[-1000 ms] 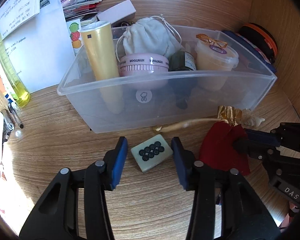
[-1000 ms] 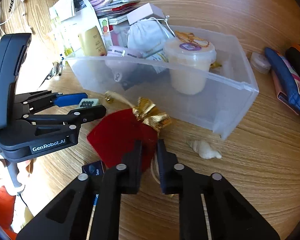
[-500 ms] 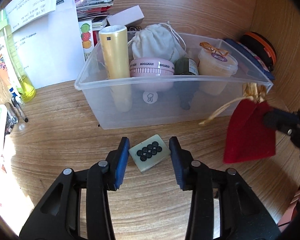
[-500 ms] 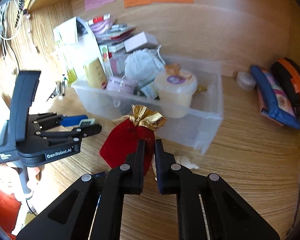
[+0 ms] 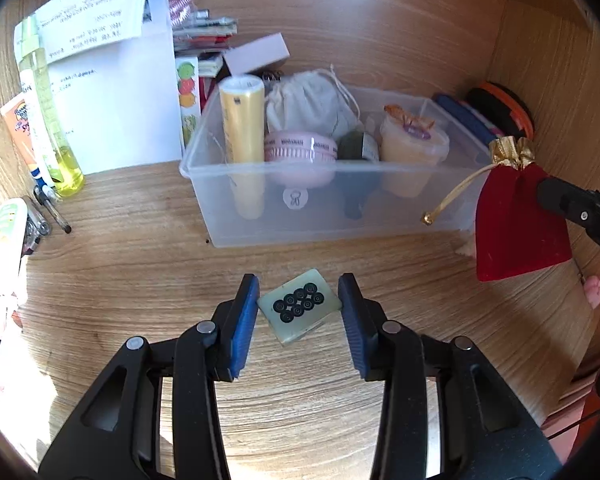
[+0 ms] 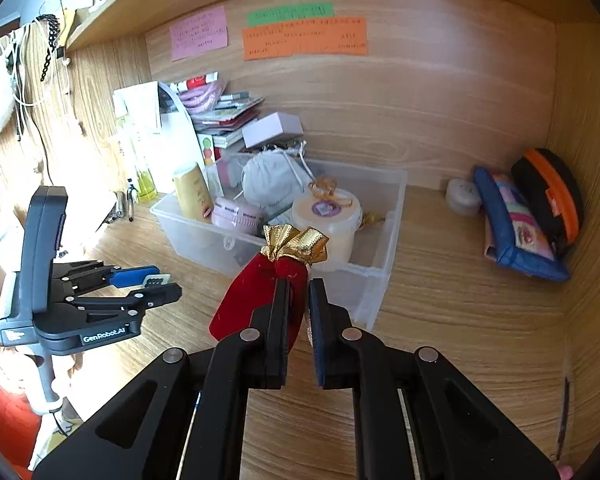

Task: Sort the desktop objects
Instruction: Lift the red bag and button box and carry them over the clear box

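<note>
Tile [image 5: 299,305] clamped between left fingers [image 5: 246,316]; right fingers [image 6: 281,312] pinch pouch [image 6: 256,300] (hanging, gold-topped)

left tongs [image 5: 299,312]: clamped, angled down | right tongs [image 6: 299,286]: pinched, angled down

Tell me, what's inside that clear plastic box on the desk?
In the clear box: a yellow tube, white drawstring pouch, pink round case, dark jar and cream lidded tub. Anything beneath or behind them is hidden.
</note>
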The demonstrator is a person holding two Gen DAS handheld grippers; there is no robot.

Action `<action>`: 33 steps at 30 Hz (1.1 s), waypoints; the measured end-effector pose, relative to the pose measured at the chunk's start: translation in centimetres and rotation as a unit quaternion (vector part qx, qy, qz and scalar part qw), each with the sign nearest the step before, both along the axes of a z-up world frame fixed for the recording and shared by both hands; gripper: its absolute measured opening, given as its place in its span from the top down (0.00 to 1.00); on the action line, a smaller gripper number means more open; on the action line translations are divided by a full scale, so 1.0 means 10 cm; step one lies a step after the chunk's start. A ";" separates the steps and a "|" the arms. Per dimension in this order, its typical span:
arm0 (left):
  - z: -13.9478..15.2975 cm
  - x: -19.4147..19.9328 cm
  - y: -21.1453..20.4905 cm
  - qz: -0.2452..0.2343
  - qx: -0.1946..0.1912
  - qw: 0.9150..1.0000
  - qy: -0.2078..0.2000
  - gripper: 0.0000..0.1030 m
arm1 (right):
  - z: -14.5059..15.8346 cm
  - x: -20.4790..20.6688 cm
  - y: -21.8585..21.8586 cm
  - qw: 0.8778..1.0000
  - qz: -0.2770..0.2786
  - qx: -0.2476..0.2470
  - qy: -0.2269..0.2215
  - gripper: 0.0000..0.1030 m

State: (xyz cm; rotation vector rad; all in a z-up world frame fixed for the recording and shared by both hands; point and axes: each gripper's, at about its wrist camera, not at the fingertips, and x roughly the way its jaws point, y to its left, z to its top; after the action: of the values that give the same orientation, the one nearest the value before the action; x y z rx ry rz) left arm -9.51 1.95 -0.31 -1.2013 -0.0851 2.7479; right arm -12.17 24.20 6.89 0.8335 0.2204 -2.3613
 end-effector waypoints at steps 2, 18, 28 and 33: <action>0.07 0.00 -0.02 0.001 0.002 1.000 0.007 0.61 | 0.06 0.01 0.00 1.000 -0.001 0.003 0.011 0.92; 0.67 -0.23 -0.07 -0.007 0.013 0.998 0.059 0.61 | 0.40 -0.22 0.02 0.999 -0.010 -0.006 0.049 0.92; 0.78 -0.48 -0.04 -0.010 0.022 0.998 0.064 0.61 | 0.57 -0.42 -0.09 0.998 -0.011 -0.009 0.068 0.92; 0.72 -0.63 0.02 -0.012 0.020 0.998 0.055 0.61 | 0.52 -0.52 -0.21 0.998 -0.004 -0.008 0.062 0.92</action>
State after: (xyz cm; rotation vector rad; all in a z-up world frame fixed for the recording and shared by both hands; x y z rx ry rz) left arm -15.80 2.18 6.88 -1.0314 -0.1116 2.7708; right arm -17.41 22.12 12.08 0.6829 0.2486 -2.4220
